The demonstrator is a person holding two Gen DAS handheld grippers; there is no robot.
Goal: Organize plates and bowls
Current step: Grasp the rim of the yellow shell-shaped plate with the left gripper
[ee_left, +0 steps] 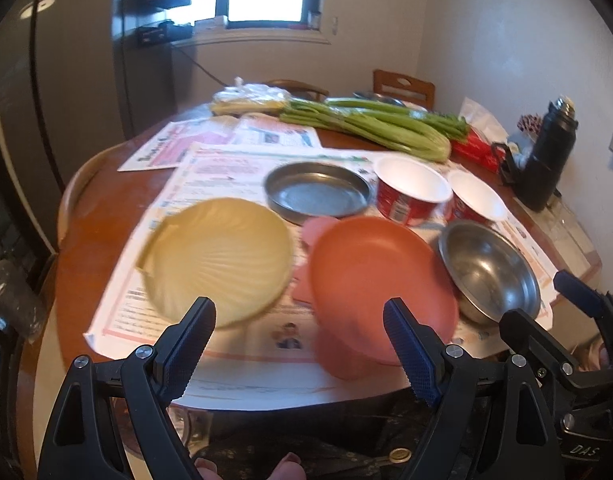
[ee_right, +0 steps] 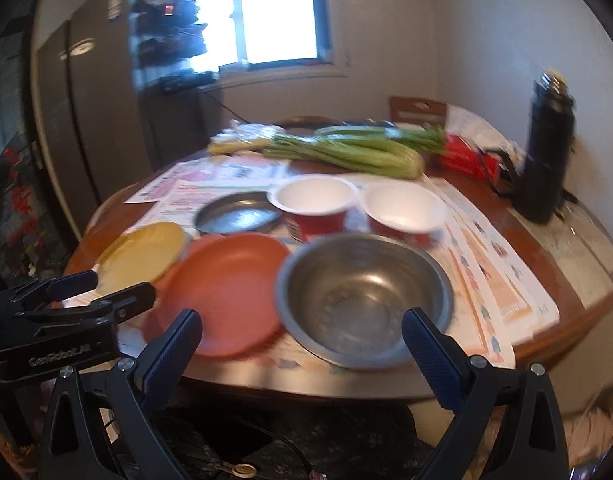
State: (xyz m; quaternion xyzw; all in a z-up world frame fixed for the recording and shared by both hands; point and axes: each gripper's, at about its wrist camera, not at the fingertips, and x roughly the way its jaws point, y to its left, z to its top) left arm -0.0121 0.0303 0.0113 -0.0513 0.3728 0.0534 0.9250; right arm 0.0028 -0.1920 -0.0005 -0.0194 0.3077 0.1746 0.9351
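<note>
Both grippers hover off the near edge of the round wooden table [ee_left: 86, 248], jaws spread wide and holding nothing. The left gripper [ee_left: 300, 344] faces the gap between the yellow plate [ee_left: 220, 258] and the orange plate [ee_left: 380, 280]; the right gripper [ee_right: 302, 344] faces the steel bowl [ee_right: 364, 298].

The dishes sit on sheets of newspaper [ee_left: 226, 172] covering the near half of the table. Along the near edge, left to right, lie the yellow plate, the orange plate and the steel bowl; the orange plate's rim comes just beside the bowl's, whether touching I cannot tell. The orange plate seems to rest on another orange piece beneath it. Behind them stand a flat metal pan [ee_left: 320, 192] and two red bowls with white insides [ee_left: 412, 190] [ee_left: 476, 200], close together.

Bare wood shows at the left edge beside the yellow plate and at the right edge past the newspaper. The far edge is crowded: a bundle of celery [ee_left: 370, 128], a wrapped packet [ee_left: 248, 100], a red box [ee_left: 476, 148], and a black flask [ee_left: 546, 160] near the right edge by the wall.
</note>
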